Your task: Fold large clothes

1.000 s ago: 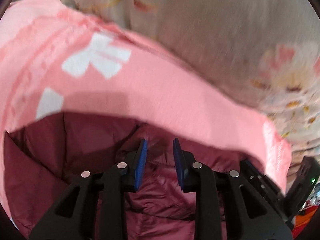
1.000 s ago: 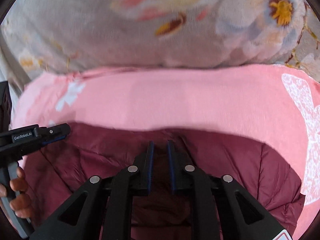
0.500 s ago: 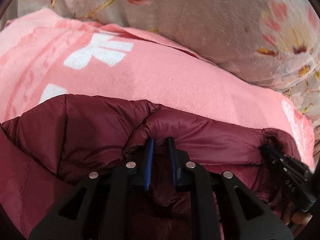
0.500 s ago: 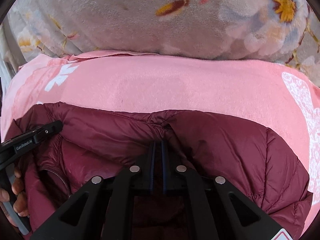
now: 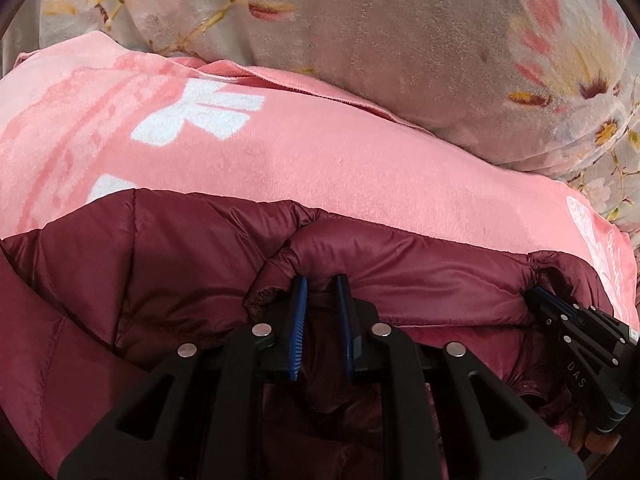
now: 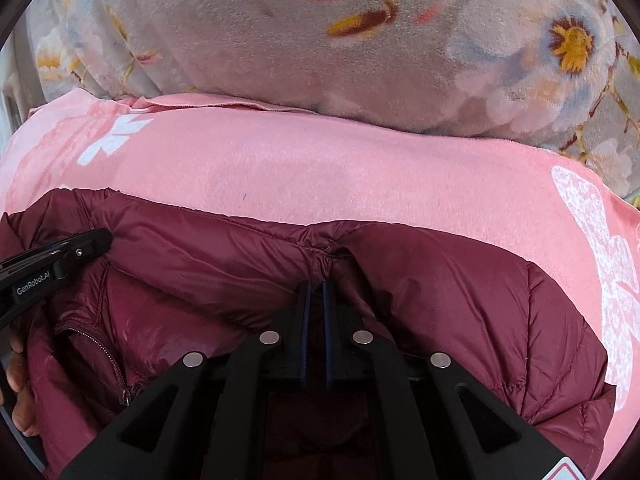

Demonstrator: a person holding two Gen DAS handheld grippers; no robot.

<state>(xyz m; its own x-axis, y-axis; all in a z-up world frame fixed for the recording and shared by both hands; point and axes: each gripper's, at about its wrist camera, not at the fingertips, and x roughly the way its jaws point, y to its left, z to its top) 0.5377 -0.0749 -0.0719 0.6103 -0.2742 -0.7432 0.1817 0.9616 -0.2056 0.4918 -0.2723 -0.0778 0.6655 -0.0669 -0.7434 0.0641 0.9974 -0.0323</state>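
Note:
A maroon puffer jacket lies on a pink blanket, with its far edge folded over. My left gripper is shut on a bunched fold of the jacket's edge. My right gripper is shut on the jacket edge further right, its pads nearly touching. The right gripper also shows at the right of the left wrist view. The left gripper shows at the left of the right wrist view. A zipper shows on the jacket's inner side.
A grey floral quilt is bunched up behind the pink blanket and also fills the top of the right wrist view. The pink blanket has white butterfly prints. A hand holds the left gripper's handle.
Both grippers have carried the jacket's edge forward and lowered it onto the jacket, folding it over. The right gripper's jaws have closed tighter. The last half second shows little motion.

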